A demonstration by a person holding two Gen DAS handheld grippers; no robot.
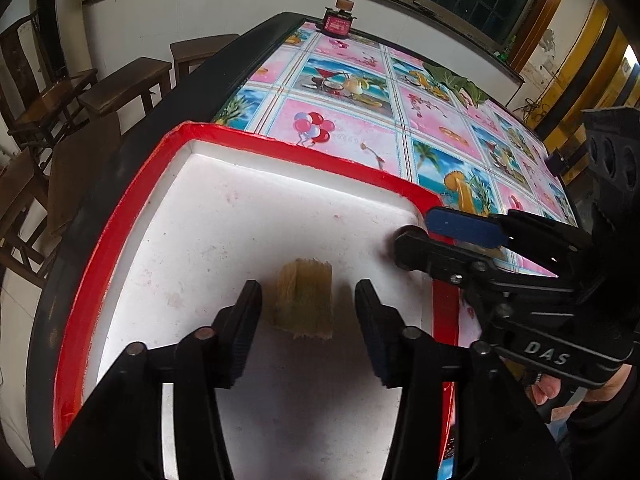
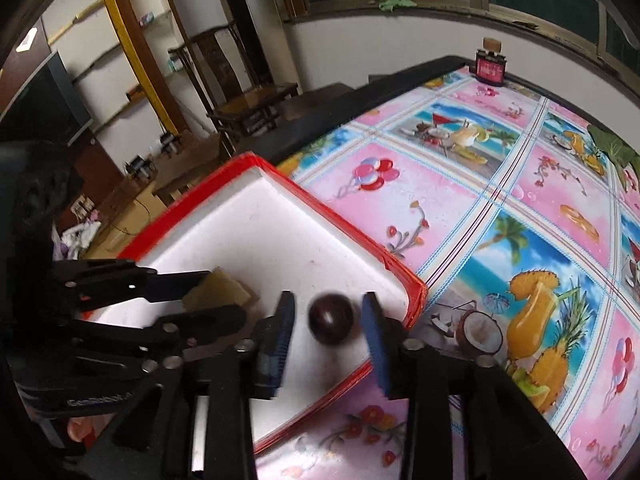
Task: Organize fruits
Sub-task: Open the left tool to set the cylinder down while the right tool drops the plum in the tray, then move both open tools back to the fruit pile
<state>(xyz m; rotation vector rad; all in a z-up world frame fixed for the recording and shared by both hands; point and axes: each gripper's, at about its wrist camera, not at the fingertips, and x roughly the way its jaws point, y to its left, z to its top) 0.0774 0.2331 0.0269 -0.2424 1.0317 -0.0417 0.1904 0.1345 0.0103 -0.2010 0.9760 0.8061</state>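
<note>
Inside the red-rimmed tray [image 1: 120, 216], a yellow fruit piece [image 1: 304, 300] is framed by the open left gripper [image 1: 308, 312] and a dark round fruit [image 2: 331, 316] by the open right gripper [image 2: 328, 320].

Chunk [image 1: 305, 299] and plum [image 2: 331, 319] — both in tray [image 1: 120, 208].

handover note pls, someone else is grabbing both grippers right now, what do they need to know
Left gripper: open, fingers either side of the yellowish fruit chunk on the tray floor, not gripping it.
Right gripper: open, fingers flanking the dark round fruit near the tray's right corner, with a gap on each side.
Both pieces lie inside the red-rimmed white tray on the patterned tablecloth.
Done: both visible fruits are in the tray.
Left: no other fruit is in view; probably just lift both grippers clear, then check the rest of the table.
</note>
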